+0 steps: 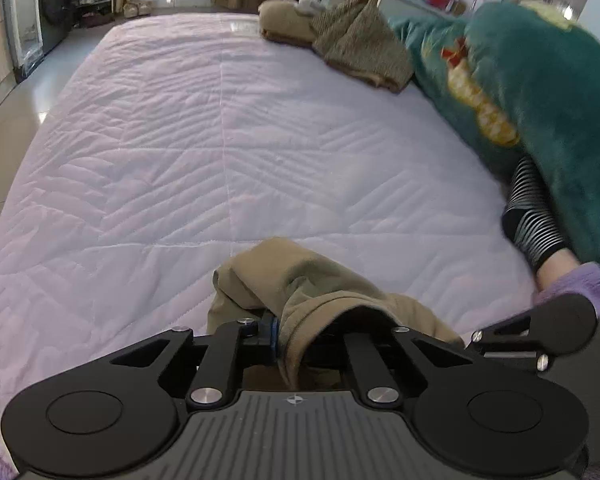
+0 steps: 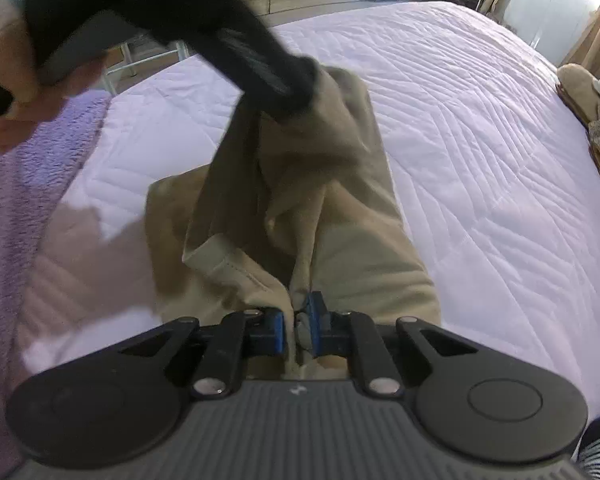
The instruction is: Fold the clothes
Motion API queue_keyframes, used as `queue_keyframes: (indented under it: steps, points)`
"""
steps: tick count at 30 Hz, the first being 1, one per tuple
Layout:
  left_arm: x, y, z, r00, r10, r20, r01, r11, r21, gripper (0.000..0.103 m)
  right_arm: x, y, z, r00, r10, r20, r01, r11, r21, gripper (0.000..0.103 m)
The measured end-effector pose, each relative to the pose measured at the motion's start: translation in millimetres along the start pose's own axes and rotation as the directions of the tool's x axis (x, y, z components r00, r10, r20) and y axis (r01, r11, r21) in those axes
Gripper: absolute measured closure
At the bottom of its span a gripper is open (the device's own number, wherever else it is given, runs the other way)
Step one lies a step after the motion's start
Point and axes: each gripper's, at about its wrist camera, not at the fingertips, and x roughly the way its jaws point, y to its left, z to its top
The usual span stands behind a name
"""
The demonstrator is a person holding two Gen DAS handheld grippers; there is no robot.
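I count one khaki garment (image 2: 340, 208), pinched in both of my grippers: my right gripper (image 2: 298, 330) and my left gripper (image 1: 300, 336). Far ahead of my left gripper lie two folded brown pieces (image 1: 340, 36). To its right are one green blanket (image 1: 532, 80) and one striped sock (image 1: 534, 216). One bed (image 1: 180, 140) lies under everything.

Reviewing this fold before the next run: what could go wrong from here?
1. Right gripper pinches only a thin edge of the khaki garment; a tug could pull it free.
2. Cloth drapes over the left gripper and hides one finger, so the grip there is unclear and may snag on release.
3. The garment is bunched between the grippers, so laying it on the bed now could set creases.
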Motion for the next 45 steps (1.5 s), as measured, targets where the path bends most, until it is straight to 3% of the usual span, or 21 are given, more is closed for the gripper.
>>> queue_keyframes:
  steps: [3,6,11,13,16,18,19,20,23,26,30,34,35,40,45]
  points:
    - [-20.3,1.6,-12.1,1.0,-0.019,0.01,0.019,1.0,0.003,0.093,-19.7,-6.1,-4.1,1.0,0.005,-0.028,-0.005,1.0,-0.01,0.091]
    - [-29.7,0.0,-32.9,1.0,0.011,-0.01,-0.01,0.999,0.046,0.093,-17.7,-1.3,-11.6,0.997,0.021,-0.074,-0.021,1.0,-0.002,0.092]
    - [-11.6,9.1,-76.2,0.988,0.064,-0.141,-0.051,0.995,0.089,0.093,-7.6,10.6,-25.3,0.987,0.049,-0.155,-0.047,0.999,0.016,0.092]
    - [-11.2,19.1,-85.7,0.986,0.057,-0.154,-0.048,0.997,0.062,0.093,-3.5,15.4,-30.8,0.981,0.061,-0.187,-0.057,0.998,0.024,0.092]
    - [-23.4,33.9,-86.2,0.992,0.048,-0.12,-0.046,0.999,0.026,0.09,-23.7,0.4,-28.3,0.994,0.072,-0.082,-0.05,0.968,0.246,0.084]
    - [-33.5,39.0,-80.9,0.993,0.064,-0.098,-0.061,0.998,0.034,0.084,-39.8,-10.6,-26.2,0.998,0.064,0.004,-0.06,0.911,0.408,0.066]
    - [-39.5,39.2,-76.9,0.994,0.073,-0.08,-0.07,0.997,0.041,0.083,-44.0,-10.8,-26.9,0.998,0.064,0.029,-0.07,0.883,0.464,0.047]
    - [-45.7,38.9,-72.7,0.995,0.082,-0.061,-0.079,0.996,0.048,0.082,-46.2,-9.2,-27.8,0.997,0.064,0.049,-0.08,0.857,0.509,0.036]
    - [-63.7,37.4,-54.2,0.997,0.073,-0.003,-0.073,0.996,0.05,0.064,-42.6,-11.1,-29.4,1.0,-0.008,0.03,-0.012,0.791,0.611,0.022]
    - [-80.9,27.9,-36.3,0.996,0.054,0.067,-0.059,0.996,0.071,0.051,-30.4,-24.0,-34.3,0.997,-0.068,-0.04,0.076,0.684,0.726,0.021]
    - [-91.3,20.5,-21.8,0.994,0.003,0.105,-0.01,0.998,0.066,0.042,-29.5,-41.8,-62.6,1.0,-0.005,0.021,-0.016,0.467,0.884,0.02]
    - [-51.3,21.7,-18.0,0.999,0.021,0.025,-0.021,1.0,0.009,0.039,-28.0,-56.4,-71.8,0.999,-0.029,0.042,-0.029,0.353,0.935,0.015]
    - [-36.7,22.9,-18.6,1.0,0.003,-0.011,-0.004,1.0,-0.022,0.039,-24.4,-58.7,-69.7,0.999,-0.033,0.036,-0.022,0.344,0.939,0.014]
    - [0.7,12.4,-38.7,0.997,0.009,-0.079,-0.009,1.0,-0.003,0.039,-9.9,-53.4,-57.1,0.998,-0.02,0.052,-0.04,0.384,0.923,0.016]
    - [7.7,3.5,-47.0,0.995,0.046,-0.084,-0.04,0.997,0.073,0.04,-13.0,-39.8,-38.3,0.996,-0.084,0.026,0.02,0.505,0.863,0.023]
